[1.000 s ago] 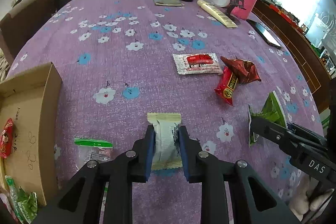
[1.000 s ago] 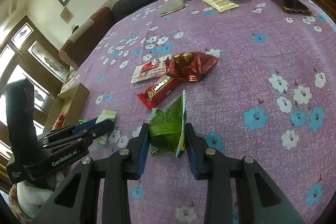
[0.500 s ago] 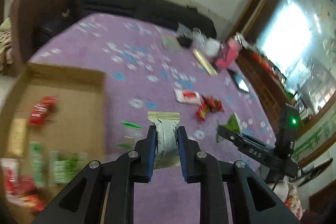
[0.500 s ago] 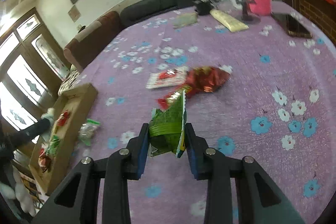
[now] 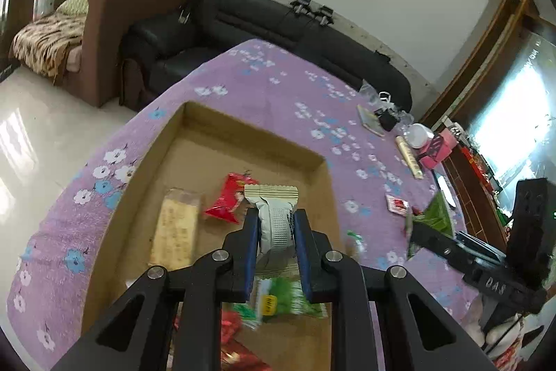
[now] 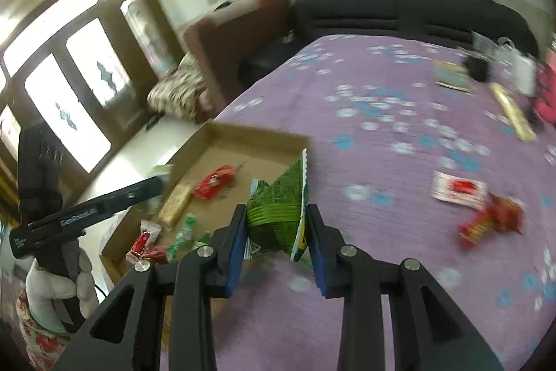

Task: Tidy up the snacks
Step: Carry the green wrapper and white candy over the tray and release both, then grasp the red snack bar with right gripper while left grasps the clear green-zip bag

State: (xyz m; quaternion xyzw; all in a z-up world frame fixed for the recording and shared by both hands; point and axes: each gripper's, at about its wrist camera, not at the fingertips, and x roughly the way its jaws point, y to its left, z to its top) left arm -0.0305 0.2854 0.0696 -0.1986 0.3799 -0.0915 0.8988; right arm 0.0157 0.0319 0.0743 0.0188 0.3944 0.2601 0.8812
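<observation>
Both grippers loaded at the cardboard box [image 5: 314, 162]

Left gripper [image 5: 276, 225], angled down over the box, clamps a white packet [image 5: 276, 221]; right gripper [image 6: 276, 225], beside it, pinches a green packet [image 6: 278, 204].

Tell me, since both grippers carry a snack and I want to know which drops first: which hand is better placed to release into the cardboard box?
Left, probably. The left gripper holds its white snack packet above the cardboard box; the right gripper holds its green snack packet near the box's edge, over the purple tablecloth.
</observation>
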